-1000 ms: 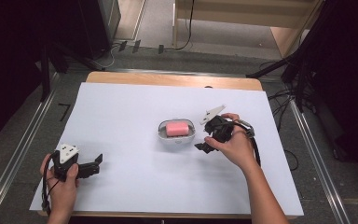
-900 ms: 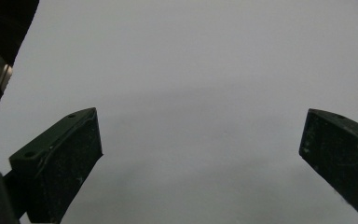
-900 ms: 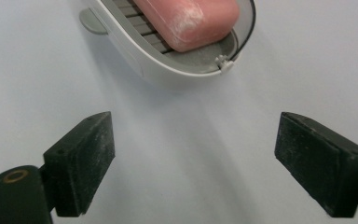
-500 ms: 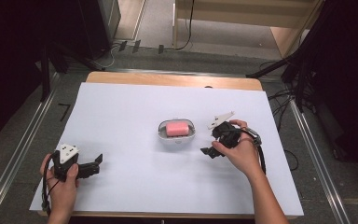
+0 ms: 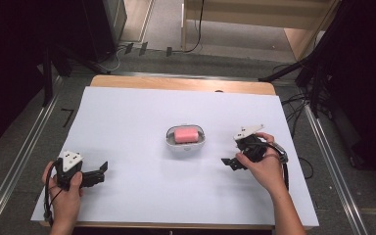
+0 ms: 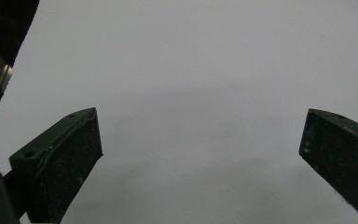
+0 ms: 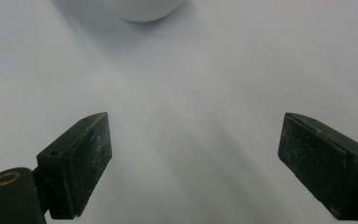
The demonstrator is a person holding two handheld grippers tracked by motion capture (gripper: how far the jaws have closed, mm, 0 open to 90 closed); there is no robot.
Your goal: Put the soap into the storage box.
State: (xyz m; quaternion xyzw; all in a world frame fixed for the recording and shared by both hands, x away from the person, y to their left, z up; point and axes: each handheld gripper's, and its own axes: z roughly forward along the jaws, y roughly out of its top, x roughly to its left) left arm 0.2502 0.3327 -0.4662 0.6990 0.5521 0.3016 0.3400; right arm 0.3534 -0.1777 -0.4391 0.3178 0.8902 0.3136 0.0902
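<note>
Right tool (image 5: 231, 162) is standing wide, empty — I'm easing it off the dish (image 5: 186, 145) w/ pink soap (image 5: 185, 134); left tool (image 5: 98, 173) wide too — keeping low, slow.

Pink block (image 5: 186, 134) in white dish (image 5: 170, 141); black tools, white table (image 5: 127, 127).
</note>
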